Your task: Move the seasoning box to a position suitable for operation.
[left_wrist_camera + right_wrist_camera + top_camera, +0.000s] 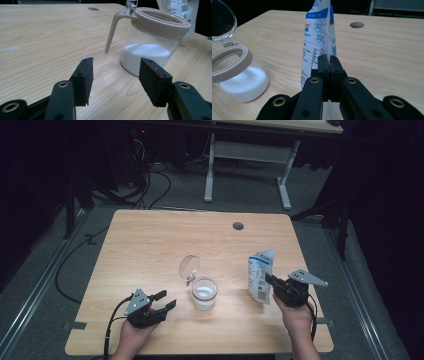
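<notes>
A light wooden bench (150,235) carried a clear glass jar (204,293) near its middle, partly filled with a white powder, perhaps sugar or salt. The jar's beige collar (162,22) stood open at the top, and its round clear lid (189,267) was flipped up and back on its hinge, tilted away from the mouth. To the right of the jar, a little apart from it, a white and blue printed pouch (261,276) stood upright on the bench. The right tool (272,282), held in the person's right hand (296,316), had its two black jaws pressed together on the pouch's side edge, pinching the bag in the right gripper view (329,65). The left tool (165,300), held in the left hand (134,335), hovered low over the bench just left of the jar, its jaws spread wide with nothing between them; the foam pads (85,75) pointed toward the jar without touching it. Judging from the scene, the work seemed to be filling the jar from the pouch. The lid was already open and some powder lay inside, while the pouch stood upright and not tipped over the mouth. Lifting, pouring and closing the lid apparently remained to be done.
</notes>
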A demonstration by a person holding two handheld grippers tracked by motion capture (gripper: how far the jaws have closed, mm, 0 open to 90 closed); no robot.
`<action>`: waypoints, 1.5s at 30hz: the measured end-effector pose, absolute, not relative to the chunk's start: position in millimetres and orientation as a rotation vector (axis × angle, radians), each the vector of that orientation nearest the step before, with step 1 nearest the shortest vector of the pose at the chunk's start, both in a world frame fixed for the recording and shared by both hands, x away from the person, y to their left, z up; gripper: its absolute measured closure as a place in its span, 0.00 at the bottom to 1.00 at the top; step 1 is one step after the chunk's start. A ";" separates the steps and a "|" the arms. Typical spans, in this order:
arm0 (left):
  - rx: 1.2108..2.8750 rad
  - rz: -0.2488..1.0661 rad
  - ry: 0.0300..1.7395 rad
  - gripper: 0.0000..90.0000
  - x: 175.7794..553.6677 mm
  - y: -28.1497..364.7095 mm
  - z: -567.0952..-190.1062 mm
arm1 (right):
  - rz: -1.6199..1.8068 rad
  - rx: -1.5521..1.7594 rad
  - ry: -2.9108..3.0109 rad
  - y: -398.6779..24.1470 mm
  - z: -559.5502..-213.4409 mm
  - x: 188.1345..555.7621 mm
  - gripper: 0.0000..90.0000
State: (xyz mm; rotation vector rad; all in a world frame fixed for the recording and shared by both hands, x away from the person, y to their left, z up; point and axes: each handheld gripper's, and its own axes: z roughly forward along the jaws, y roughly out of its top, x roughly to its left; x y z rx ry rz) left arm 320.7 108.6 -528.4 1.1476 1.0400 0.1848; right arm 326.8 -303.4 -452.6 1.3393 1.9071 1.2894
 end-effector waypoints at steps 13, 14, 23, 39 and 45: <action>1.169 0.217 1.028 0.50 319.8 105.2 -529.3 | 1.386 1.271 1.801 -309.1 -469.9 326.6 1.00; 1.168 0.215 1.030 0.50 320.1 105.1 -529.3 | 1.382 1.265 1.795 -309.5 -470.0 326.6 1.00; 1.170 0.220 1.027 0.49 319.2 105.7 -529.4 | 1.397 1.257 1.754 -313.8 -472.4 330.5 1.00; 1.163 0.214 1.042 0.49 320.5 106.0 -529.2 | 1.353 1.275 1.691 -334.7 -475.2 335.0 1.00; 1.162 0.212 1.041 0.49 320.1 105.9 -529.1 | 1.346 1.269 1.697 -334.3 -479.0 336.8 1.00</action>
